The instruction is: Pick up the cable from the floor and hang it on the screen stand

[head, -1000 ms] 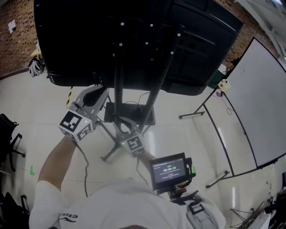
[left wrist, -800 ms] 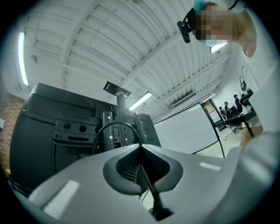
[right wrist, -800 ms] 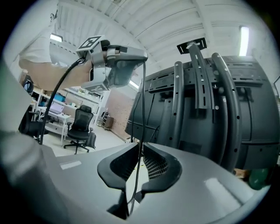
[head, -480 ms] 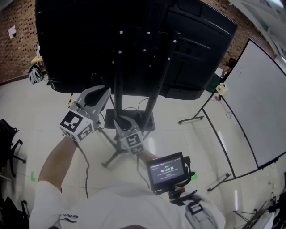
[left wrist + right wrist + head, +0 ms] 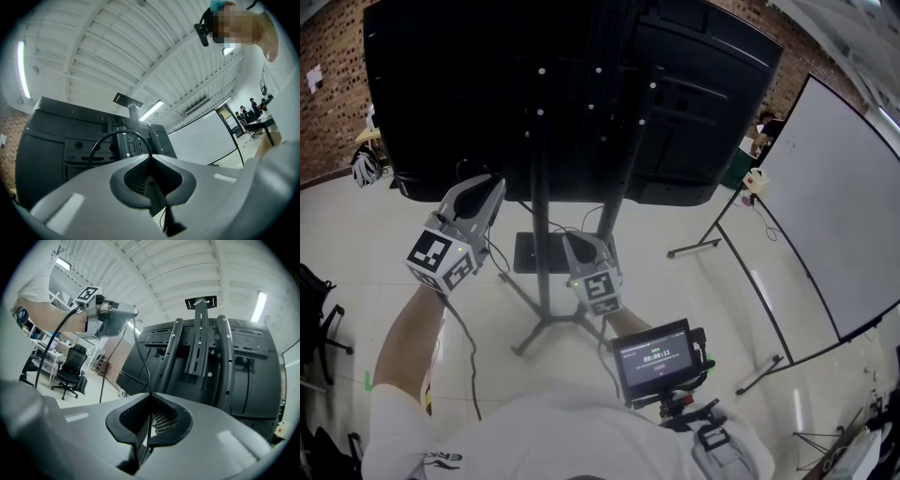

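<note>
The thin black cable (image 5: pixel 140 357) runs taut from my right gripper (image 5: pixel 150 394) up to my left gripper (image 5: pixel 112 315). The right jaws have just been closing, and they are shut with the cable pinched between them. My left gripper (image 5: pixel 151 157) is also shut on the cable, which arcs out of it in a loop (image 5: pixel 110 137). In the head view the left gripper (image 5: pixel 483 186) is under the screen's lower edge, left of the stand pole (image 5: pixel 539 234). The right gripper (image 5: pixel 581 242) is just right of that pole. Slack cable (image 5: pixel 472 366) hangs beside the left forearm.
The black screen back (image 5: pixel 581 94) with its bracket rails (image 5: pixel 201 348) fills the space ahead. The stand's base plate (image 5: pixel 525 253) and legs lie on the pale floor. A whiteboard (image 5: pixel 834 225) stands at right, an office chair (image 5: pixel 70 371) far left. A chest-mounted monitor (image 5: pixel 656 361) sits low.
The right gripper has moved up and to the right, from in front of the stand pole to its right side. The left gripper has risen slightly toward the screen's lower edge.
</note>
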The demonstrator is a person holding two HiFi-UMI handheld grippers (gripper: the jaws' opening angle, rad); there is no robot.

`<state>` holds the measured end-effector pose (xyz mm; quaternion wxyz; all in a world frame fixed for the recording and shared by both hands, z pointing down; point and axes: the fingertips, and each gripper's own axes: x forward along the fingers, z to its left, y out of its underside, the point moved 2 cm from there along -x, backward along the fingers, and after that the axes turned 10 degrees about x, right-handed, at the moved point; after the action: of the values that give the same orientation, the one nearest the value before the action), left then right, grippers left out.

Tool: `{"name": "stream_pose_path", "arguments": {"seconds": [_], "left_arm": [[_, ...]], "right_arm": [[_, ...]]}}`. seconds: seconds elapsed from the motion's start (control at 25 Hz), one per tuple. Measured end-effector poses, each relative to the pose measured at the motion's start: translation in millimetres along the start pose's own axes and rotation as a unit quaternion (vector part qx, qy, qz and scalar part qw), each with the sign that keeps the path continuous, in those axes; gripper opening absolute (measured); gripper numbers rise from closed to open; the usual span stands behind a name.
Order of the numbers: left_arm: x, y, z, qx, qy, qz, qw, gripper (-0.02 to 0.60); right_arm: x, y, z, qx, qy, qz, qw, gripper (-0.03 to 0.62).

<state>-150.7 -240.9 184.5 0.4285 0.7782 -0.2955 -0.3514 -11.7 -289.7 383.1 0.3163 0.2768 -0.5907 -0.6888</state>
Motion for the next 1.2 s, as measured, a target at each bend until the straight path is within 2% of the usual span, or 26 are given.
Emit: {"name": "stream_pose_path", "arguments": {"seconds": [0.24, 0.48, 0.72, 1.2], "left_arm": [[7.8, 14.2, 9.8, -0.019, -0.001, 0.011, 0.9998, 0.009], [30.8, 21.0, 19.0, -0.081, 0.011, 0.021, 0.9965, 0.021], [64.6, 9.4, 32.4, -0.126, 0.023, 0.009, 0.9917, 0.029], [111.5, -17.5, 59.3, -0.11, 0.024, -0.006, 0.9937, 0.037]], "right_arm": [[-16.3, -45.2, -51.5, -0.034, 0.048, -0.036, 0.998, 0.021], [-31.2, -96.3, -96.8, -0.095, 0.09, -0.041, 0.991, 0.023], [-29.5, -146.1, -132.4, -0.12, 0.111, -0.057, 0.985, 0.023], [-11.4, -197.0, -171.7, -0.135, 0.118, -0.082, 0.98, 0.023]]}}
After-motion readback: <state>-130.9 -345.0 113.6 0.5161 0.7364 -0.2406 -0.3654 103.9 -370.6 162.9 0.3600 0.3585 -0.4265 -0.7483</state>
